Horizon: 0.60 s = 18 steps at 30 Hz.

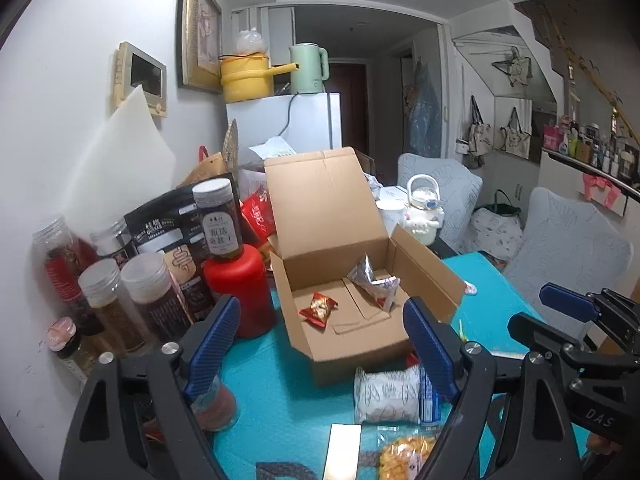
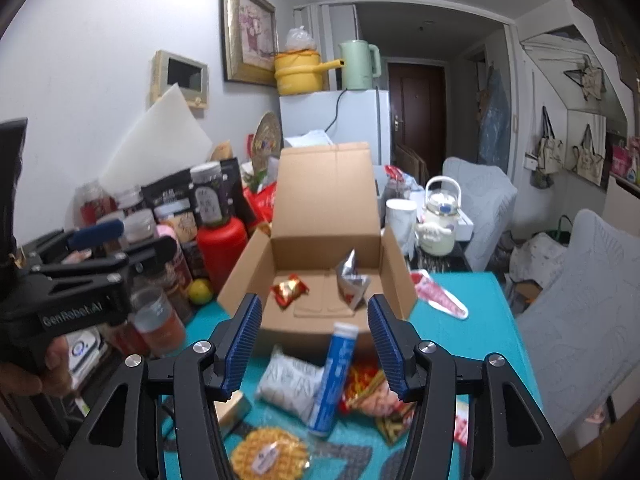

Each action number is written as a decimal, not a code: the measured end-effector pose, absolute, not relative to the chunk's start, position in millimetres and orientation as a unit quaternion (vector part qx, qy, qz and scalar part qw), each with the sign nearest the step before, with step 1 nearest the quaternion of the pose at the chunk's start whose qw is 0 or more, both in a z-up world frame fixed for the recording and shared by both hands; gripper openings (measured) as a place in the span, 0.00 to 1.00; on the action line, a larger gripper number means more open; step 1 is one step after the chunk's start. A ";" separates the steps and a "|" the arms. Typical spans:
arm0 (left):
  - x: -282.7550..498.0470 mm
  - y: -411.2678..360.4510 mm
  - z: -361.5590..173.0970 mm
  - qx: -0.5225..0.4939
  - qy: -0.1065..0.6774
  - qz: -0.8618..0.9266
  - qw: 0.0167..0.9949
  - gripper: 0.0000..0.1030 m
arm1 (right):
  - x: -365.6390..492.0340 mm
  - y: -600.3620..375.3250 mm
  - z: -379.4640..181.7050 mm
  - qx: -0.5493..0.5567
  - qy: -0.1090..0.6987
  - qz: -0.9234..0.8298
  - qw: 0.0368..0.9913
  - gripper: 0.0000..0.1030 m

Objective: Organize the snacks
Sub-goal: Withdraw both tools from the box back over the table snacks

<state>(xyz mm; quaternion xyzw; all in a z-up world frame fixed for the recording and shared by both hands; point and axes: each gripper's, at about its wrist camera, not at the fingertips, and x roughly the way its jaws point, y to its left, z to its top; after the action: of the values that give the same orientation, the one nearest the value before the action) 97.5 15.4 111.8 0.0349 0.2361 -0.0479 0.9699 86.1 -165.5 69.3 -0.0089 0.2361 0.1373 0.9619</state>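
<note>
Crowding the table's left edge at nine o'clock, the jars (image 1: 140, 292) and the red bottle (image 1: 240, 292) stand tight together, so a sideways swing of the left gripper (image 1: 320, 344) could topple one. That gripper's jaws stand wide with nothing between them. At twelve o'clock from both grippers sits the open cardboard box (image 2: 320, 256), already holding a red candy packet (image 2: 289, 289) toward its left and a silver pouch (image 2: 352, 280) toward its right. Just in front of the box, at six o'clock from it, loose snacks lie on the teal cloth: a white packet (image 2: 290, 384), a blue tube (image 2: 334, 380) leaning over it, and a round waffle (image 2: 269, 456) nearer the camera. The right gripper (image 2: 316, 344) hangs over this pile, jaws moderately apart and gripping nothing. I judge the tube may roll or slip from the pads when pinched, being round and propped on a soft packet.
</note>
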 end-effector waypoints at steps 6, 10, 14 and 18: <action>82.7 20.2 97.0 0.039 0.252 -0.060 0.965 0.82 | 65.0 -170.4 50.4 0.007 0.252 0.128 0.959 0.62; 74.8 21.0 86.5 0.038 0.261 -0.074 0.962 0.82 | 52.5 -169.9 38.7 0.006 0.261 0.122 0.958 0.68; 67.4 19.2 71.7 0.051 0.272 -0.086 0.957 0.82 | 45.1 -169.2 24.0 0.007 0.275 0.122 0.954 0.68; 63.0 18.3 56.3 0.062 0.289 -0.086 0.951 0.82 | 40.2 -167.5 8.6 0.013 0.291 0.119 0.949 0.68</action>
<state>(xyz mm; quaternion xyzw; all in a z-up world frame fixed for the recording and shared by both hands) 63.0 18.3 56.3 0.0623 0.2888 -0.0859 0.9515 40.2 -167.5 8.6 0.0134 0.2905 0.1193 0.9493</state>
